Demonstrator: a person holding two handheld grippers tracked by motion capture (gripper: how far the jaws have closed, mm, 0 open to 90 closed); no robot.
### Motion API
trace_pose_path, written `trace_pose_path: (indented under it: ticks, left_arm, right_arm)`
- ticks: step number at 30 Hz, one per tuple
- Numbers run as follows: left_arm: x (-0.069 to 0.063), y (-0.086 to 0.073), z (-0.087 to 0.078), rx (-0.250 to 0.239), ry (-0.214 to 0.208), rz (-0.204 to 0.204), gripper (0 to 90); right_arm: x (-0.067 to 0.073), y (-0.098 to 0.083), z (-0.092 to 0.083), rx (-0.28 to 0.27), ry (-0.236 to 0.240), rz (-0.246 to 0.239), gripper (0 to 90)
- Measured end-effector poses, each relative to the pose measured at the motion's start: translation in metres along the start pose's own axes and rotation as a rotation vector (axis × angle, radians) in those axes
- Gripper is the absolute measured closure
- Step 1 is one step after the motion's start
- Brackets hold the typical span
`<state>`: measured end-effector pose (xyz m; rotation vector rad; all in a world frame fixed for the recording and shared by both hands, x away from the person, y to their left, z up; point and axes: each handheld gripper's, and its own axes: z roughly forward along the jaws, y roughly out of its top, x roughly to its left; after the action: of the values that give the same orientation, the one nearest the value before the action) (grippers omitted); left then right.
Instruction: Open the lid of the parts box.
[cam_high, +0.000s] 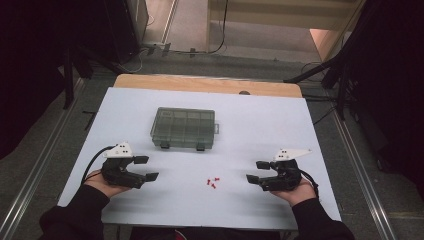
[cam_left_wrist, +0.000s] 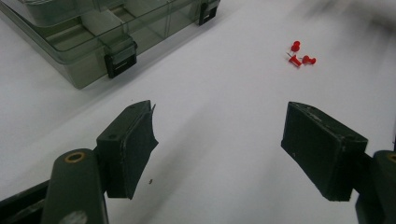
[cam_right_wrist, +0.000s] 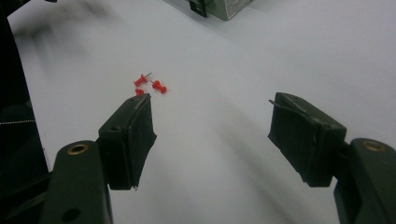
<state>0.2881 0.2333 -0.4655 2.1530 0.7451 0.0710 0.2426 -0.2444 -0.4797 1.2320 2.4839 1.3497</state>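
Three small red plastic pushpins (cam_high: 213, 182) lie between the left gripper (cam_high: 146, 168) and right gripper (cam_high: 256, 171), both open and empty, near a clear plastic compartment box (cam_high: 184, 128).

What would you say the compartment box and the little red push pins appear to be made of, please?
The compartment box looks like clear, smoke-tinted hard plastic with a glossy finish: its dividers show through the lid, and its latches are black. The push pins seem to have glossy red plastic heads; a thin grey point, probably metal, shows on one in the right gripper view.
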Motion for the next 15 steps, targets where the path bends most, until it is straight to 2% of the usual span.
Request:
trace_pose_path:
  ticks: [6, 15]
  left_arm:
    - [0.0029, 0.0004, -0.0004, 0.012, 0.009, -0.009, 24.6]
    - [0.0043, -0.0003, -0.0003, 0.004, 0.012, -0.015, 24.6]
  right_arm:
    - [-0.003, 0.0, 0.0012, 0.001, 0.015, 0.019, 31.8]
    - [-0.0041, 0.0006, 0.0015, -0.005, 0.019, 0.012, 31.8]
